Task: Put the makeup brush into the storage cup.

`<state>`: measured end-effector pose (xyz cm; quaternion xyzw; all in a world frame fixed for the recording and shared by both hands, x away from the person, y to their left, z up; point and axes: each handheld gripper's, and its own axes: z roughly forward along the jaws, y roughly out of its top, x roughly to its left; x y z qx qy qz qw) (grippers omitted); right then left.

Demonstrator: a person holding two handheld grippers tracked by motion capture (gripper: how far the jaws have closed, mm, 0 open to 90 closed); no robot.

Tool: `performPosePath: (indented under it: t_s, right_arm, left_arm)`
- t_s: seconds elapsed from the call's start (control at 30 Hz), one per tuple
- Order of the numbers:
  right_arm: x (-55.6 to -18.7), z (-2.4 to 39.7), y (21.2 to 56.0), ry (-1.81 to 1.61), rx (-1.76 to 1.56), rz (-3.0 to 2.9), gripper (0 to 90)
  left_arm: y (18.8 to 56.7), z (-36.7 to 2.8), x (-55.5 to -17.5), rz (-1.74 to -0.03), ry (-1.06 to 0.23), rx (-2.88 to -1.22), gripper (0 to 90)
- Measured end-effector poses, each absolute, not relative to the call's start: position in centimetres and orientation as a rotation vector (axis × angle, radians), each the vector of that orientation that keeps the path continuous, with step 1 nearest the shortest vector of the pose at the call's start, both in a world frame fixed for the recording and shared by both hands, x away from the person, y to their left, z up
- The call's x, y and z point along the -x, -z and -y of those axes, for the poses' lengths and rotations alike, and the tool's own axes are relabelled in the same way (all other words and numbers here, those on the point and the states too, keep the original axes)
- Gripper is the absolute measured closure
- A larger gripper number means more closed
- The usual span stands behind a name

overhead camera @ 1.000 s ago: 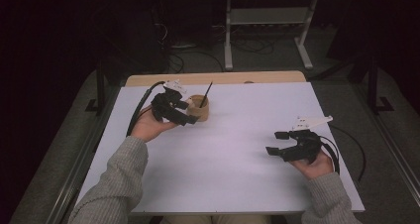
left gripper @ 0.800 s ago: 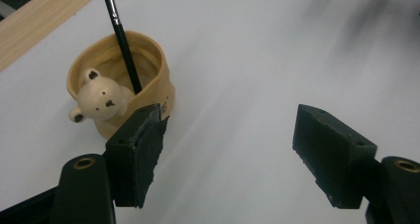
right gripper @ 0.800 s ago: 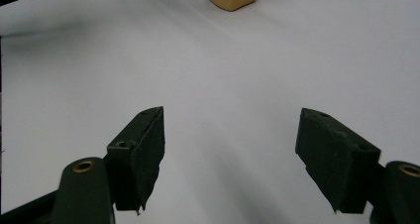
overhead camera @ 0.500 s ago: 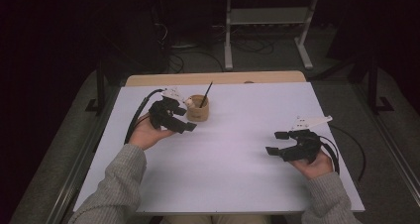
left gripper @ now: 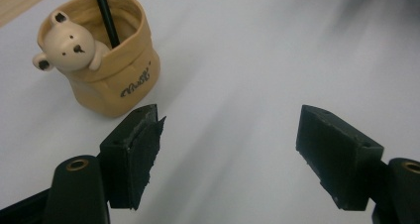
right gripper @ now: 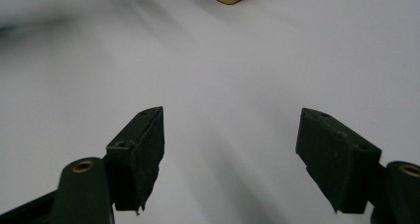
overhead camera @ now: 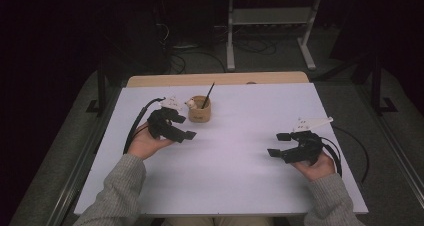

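White table (overhead camera: 240,186) mostly bare; bear cup (overhead camera: 200,109) near far edge.

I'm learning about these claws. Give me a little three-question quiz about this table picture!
1. True or false: the left claw is clamped on the bear cup.
2. What sticks out of the bear cup? A) a spoon B) a black stick C) a flower
3. Fill in: the right claw is ____, holding nothing.

Key: 1 false; 2 B; 3 open
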<state>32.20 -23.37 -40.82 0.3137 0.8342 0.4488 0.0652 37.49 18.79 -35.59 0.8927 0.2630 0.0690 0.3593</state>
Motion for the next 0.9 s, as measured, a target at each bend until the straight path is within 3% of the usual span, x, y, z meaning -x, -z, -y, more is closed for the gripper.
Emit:
performPosePath:
  t_s: [0.9]
  right_arm:
    - [-32.4,23.1,41.5,-1.316,-0.956,-2.534,25.2]
  left_arm:
    - [38.6,-19.5,-34.0,-0.68,-0.191,-2.282,22.6]
